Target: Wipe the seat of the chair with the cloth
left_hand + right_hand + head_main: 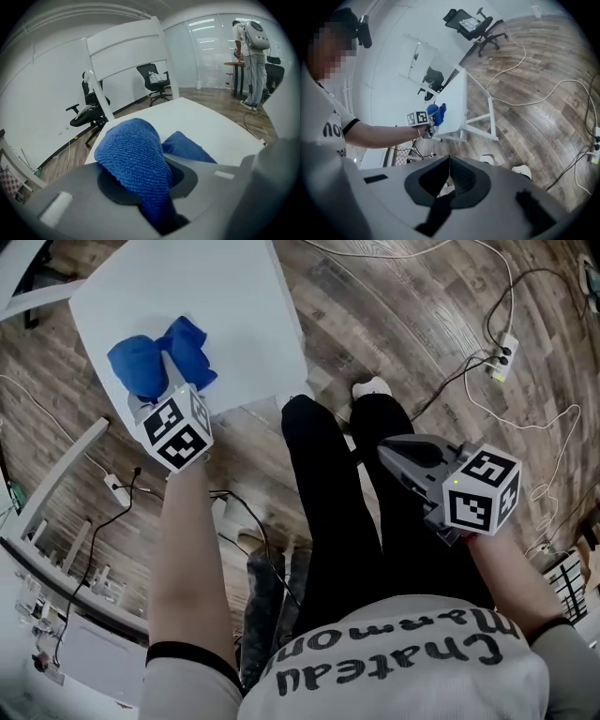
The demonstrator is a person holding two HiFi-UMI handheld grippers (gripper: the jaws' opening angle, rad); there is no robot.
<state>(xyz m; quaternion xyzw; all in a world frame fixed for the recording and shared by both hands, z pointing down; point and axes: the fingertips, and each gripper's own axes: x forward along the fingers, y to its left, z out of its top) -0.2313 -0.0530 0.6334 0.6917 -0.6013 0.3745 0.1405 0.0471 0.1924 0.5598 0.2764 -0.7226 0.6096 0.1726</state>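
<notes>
left gripper [172, 390] clamped on blue cloth [150, 357], bunched at its tips | chair seat [239, 315] beneath and ahead | right gripper [397, 459] closed, empty, well back | left nearer

White chair [246, 306]: one. Blue cloth [150, 357]: one. Grippers: two, left gripper [167, 376], right gripper [386, 452]. Black office chairs [157, 80], far: two. Floor power strips [501, 360]: two.
</notes>
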